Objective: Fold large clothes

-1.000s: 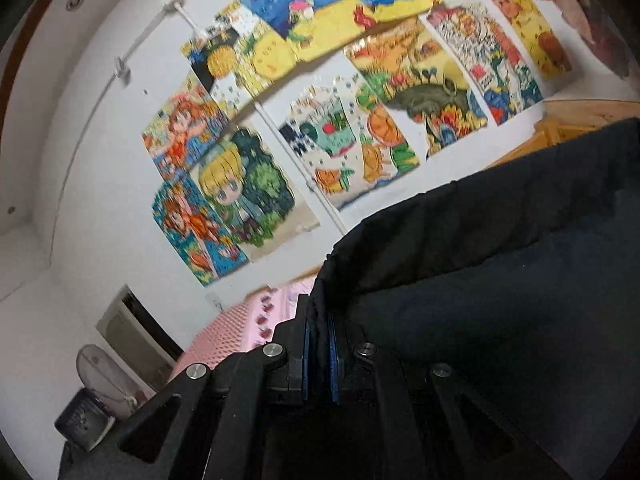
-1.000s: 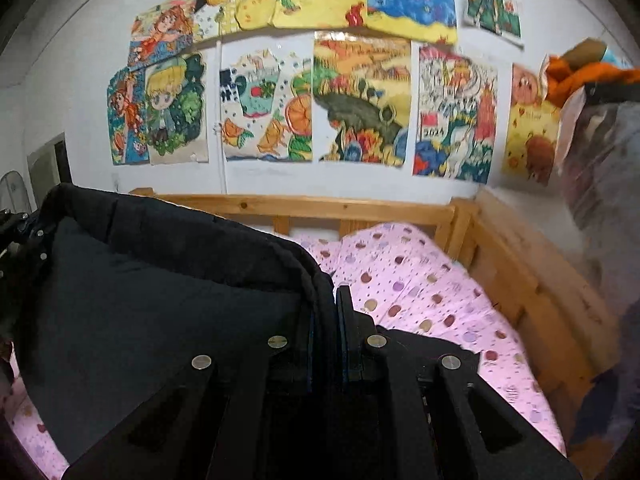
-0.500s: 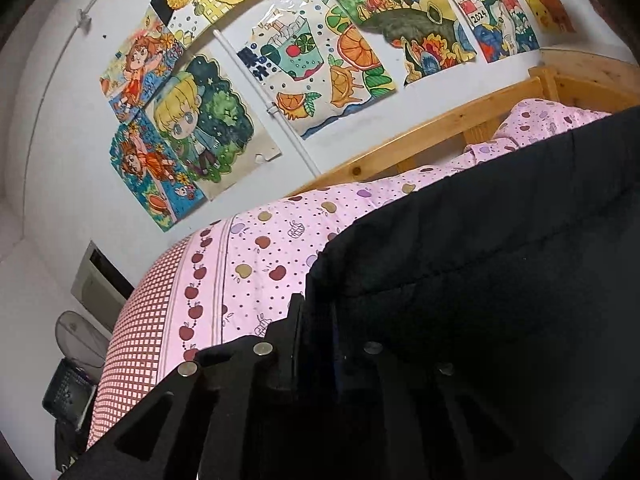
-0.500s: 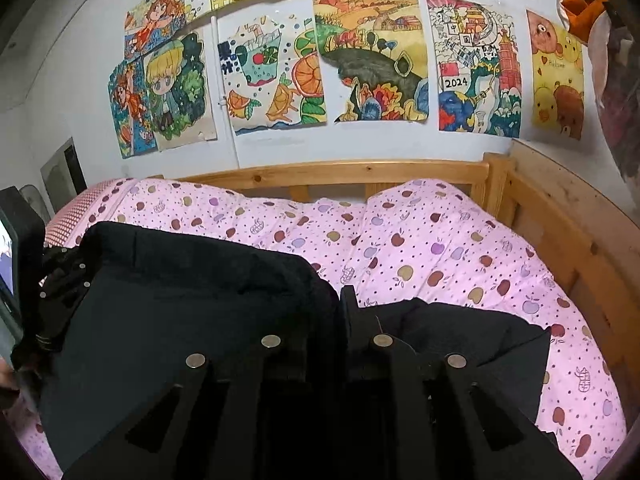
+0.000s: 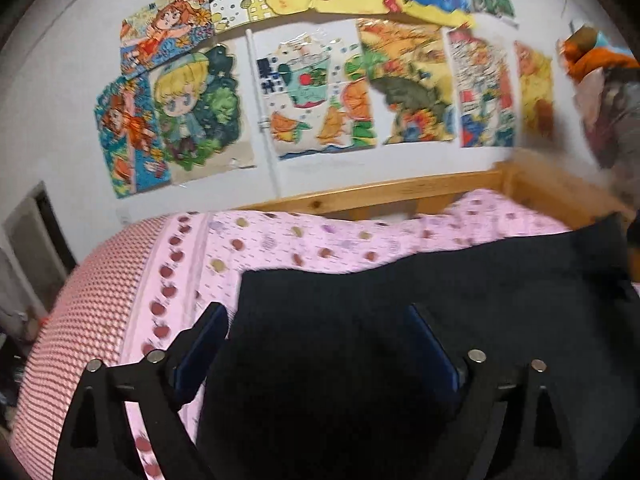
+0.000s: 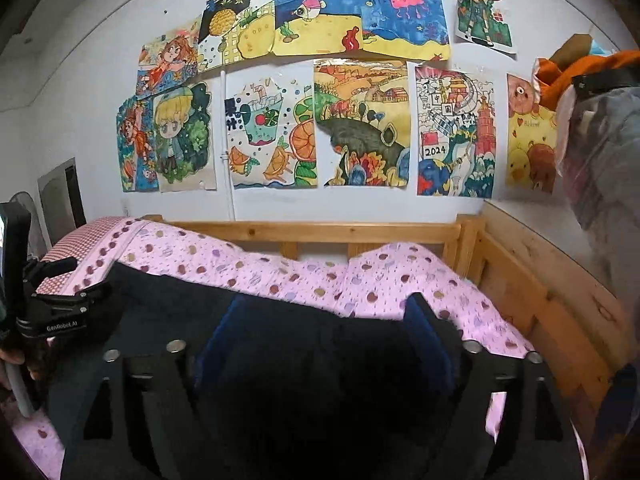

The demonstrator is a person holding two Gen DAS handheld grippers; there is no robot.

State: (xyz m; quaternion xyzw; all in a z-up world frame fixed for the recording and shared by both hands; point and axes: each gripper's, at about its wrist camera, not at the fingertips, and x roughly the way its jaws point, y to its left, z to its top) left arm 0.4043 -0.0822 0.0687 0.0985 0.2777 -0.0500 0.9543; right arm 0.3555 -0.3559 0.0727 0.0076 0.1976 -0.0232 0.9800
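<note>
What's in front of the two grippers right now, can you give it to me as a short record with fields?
setting: bed with a pink spotted sheet inside a wooden bed frame
garment: dark garment lying spread on the sheet
left gripper: jaws opening, garment beneath and between them, pads not pressing it
right gripper: jaws opening, garment between them, not gripped
other gripper seen: the left gripper shows at the left edge of the right wrist view
wall: white wall covered with colourful drawings
sharpness: left wrist view is blurred

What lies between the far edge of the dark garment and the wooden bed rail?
In the right wrist view, only pink dotted bedsheet lies between the dark garment and the wooden bed rail.
</note>
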